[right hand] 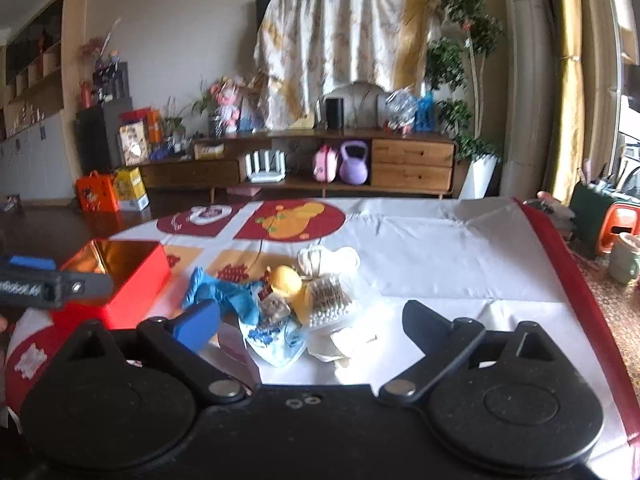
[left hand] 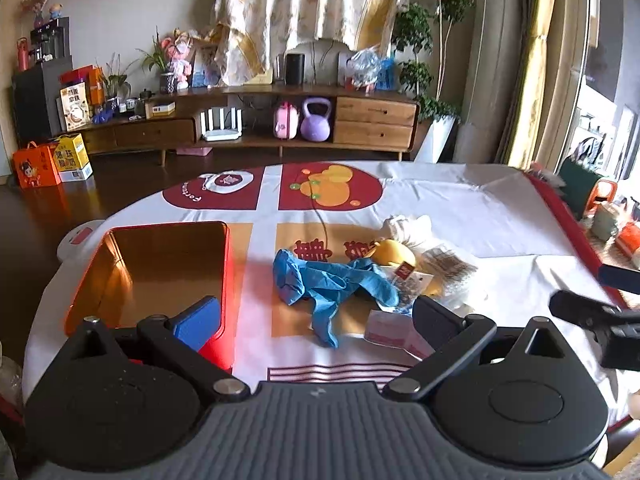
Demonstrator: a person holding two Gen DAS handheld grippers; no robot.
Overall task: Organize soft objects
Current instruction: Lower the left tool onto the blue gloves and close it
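A pile of soft things lies mid-table: blue rubber gloves [left hand: 324, 280] [right hand: 228, 294], a yellow plush toy [left hand: 394, 254] [right hand: 285, 279], a white cloth bundle [left hand: 408, 224] [right hand: 328, 258], a bag of cotton swabs [right hand: 330, 300] and a blue-patterned packet [right hand: 272, 336]. An open red box [left hand: 160, 272] [right hand: 120, 280] with a gold inside stands to the left. My left gripper [left hand: 316, 316] is open and empty, just in front of the gloves. My right gripper [right hand: 312, 320] is open and empty, in front of the pile.
The round table [left hand: 460, 200] carries a white cloth with red and orange prints and a red rim at the right [right hand: 560, 248]. A wooden TV cabinet [left hand: 280, 120] stands beyond. Stools and pots crowd the floor at the right [right hand: 616, 236].
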